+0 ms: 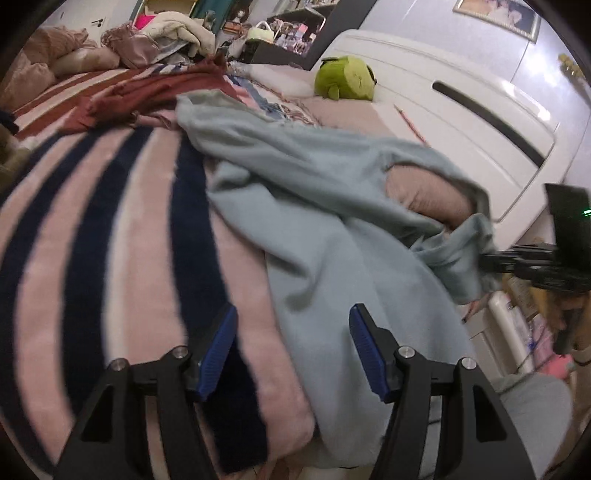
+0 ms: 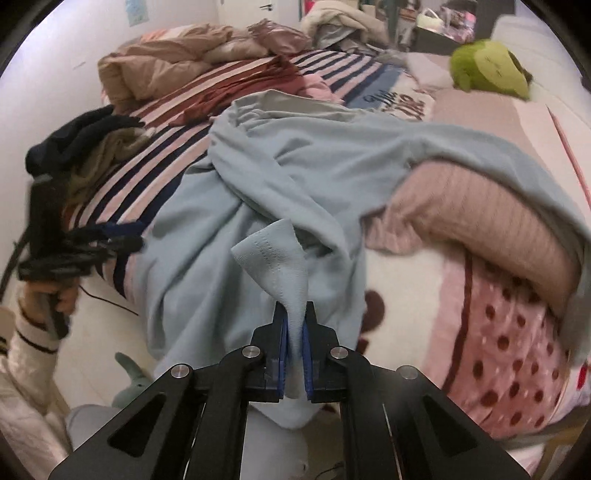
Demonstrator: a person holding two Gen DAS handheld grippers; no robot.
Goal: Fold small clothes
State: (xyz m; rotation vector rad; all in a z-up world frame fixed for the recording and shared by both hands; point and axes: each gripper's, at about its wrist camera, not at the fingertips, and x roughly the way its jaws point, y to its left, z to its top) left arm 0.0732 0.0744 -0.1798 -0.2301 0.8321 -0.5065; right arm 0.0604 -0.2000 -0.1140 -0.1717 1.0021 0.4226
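Note:
A pale blue garment point(image 1: 303, 192) lies crumpled on the bed, draped partly over a pink pillow point(image 1: 428, 195). It also fills the middle of the right wrist view point(image 2: 295, 166). My left gripper point(image 1: 293, 325) is open and empty, low over the garment's near edge and the striped blanket point(image 1: 122, 229). My right gripper point(image 2: 294, 321) is shut on a hem corner of the pale blue garment point(image 2: 277, 258), which stands up between its blue pads. The right gripper also shows at the right edge of the left wrist view point(image 1: 487, 258), gripping the cloth. The left gripper appears blurred at the left in the right wrist view point(image 2: 136, 236).
A green plush toy point(image 1: 345, 77) sits by the white headboard point(image 1: 461, 110). A dark red garment point(image 1: 147, 92) lies further up the bed. Dark clothes point(image 2: 81, 136) are piled at the bed's left edge. Bedding and clutter point(image 1: 166, 33) are heaped at the far end.

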